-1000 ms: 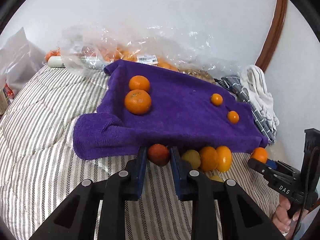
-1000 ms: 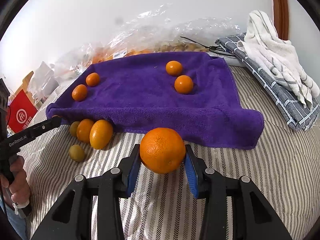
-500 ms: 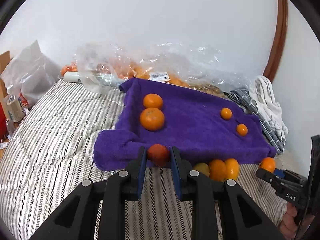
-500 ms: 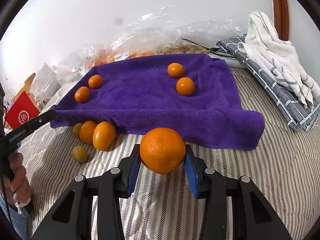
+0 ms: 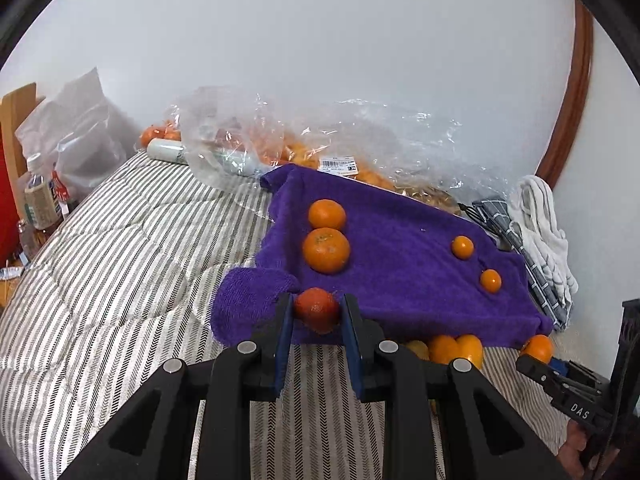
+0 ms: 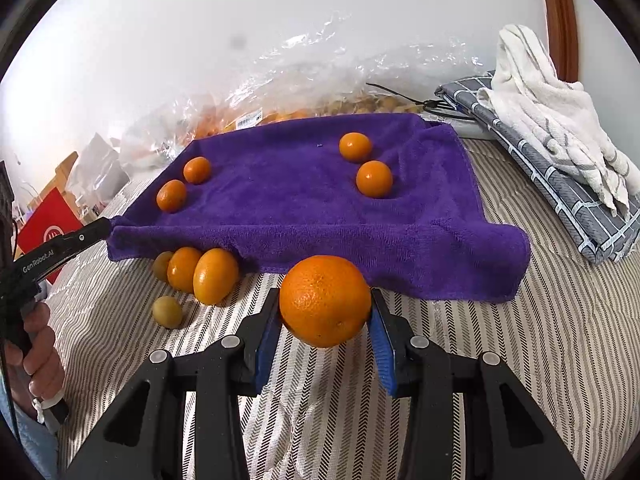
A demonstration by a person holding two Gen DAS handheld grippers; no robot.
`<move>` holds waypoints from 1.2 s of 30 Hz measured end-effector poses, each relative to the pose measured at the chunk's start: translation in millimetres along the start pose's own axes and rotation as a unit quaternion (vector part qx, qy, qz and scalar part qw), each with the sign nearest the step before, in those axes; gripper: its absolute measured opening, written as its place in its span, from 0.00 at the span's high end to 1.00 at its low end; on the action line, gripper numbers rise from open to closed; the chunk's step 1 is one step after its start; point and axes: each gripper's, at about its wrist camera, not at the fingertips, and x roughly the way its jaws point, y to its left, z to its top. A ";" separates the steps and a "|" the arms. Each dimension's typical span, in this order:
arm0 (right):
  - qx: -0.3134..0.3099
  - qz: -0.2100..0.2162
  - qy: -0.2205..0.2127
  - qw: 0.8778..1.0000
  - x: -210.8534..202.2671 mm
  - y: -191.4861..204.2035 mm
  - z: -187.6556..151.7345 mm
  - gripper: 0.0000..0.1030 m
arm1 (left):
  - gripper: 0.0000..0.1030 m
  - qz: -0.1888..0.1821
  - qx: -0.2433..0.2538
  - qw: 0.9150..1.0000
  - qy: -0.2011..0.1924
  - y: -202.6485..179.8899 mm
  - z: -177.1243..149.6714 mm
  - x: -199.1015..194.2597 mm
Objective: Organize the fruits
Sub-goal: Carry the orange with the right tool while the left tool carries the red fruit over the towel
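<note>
A purple towel [image 5: 400, 264] [image 6: 288, 192] lies on the striped bed. Two tangerines [image 5: 326, 250] sit on its left part and two smaller ones [image 5: 463, 247] on its right part. My left gripper [image 5: 317, 312] is shut on a small reddish tangerine [image 5: 317, 309], held above the towel's near left corner. My right gripper [image 6: 325, 308] is shut on a large orange [image 6: 325, 300], held above the bed just before the towel's near edge. Several loose orange and yellowish fruits [image 6: 204, 274] lie on the bed by the towel's front edge.
Clear plastic bags of fruit [image 5: 280, 148] lie along the wall behind the towel. Folded grey and white cloths [image 6: 560, 140] lie to the right. Bottles [image 5: 40, 204] and a red box [image 6: 48, 232] stand at the left of the bed.
My left gripper has risen and pulled back to the left with the reddish tangerine. My right gripper has barely moved with the orange.
</note>
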 end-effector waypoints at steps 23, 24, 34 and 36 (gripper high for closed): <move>0.005 0.023 -0.008 1.000 -3.0 -2.0 -0.1 0.59 | 0.78 -0.018 -0.005 1.000 -0.019 -2.6 -1.4 -4.3; 0.010 0.026 -0.009 1.000 -3.2 -4.5 0.0 0.59 | 0.78 -0.022 -0.007 1.000 -0.017 -2.8 -1.3 -4.6; -0.009 0.017 -0.015 1.000 -5.8 3.2 -0.6 0.60 | 0.78 -0.021 -0.011 0.999 -0.033 -1.6 1.8 -14.0; -0.007 0.016 -0.015 1.000 -5.8 1.8 -0.2 0.60 | 0.78 -0.020 -0.017 0.999 -0.031 0.2 4.7 -14.5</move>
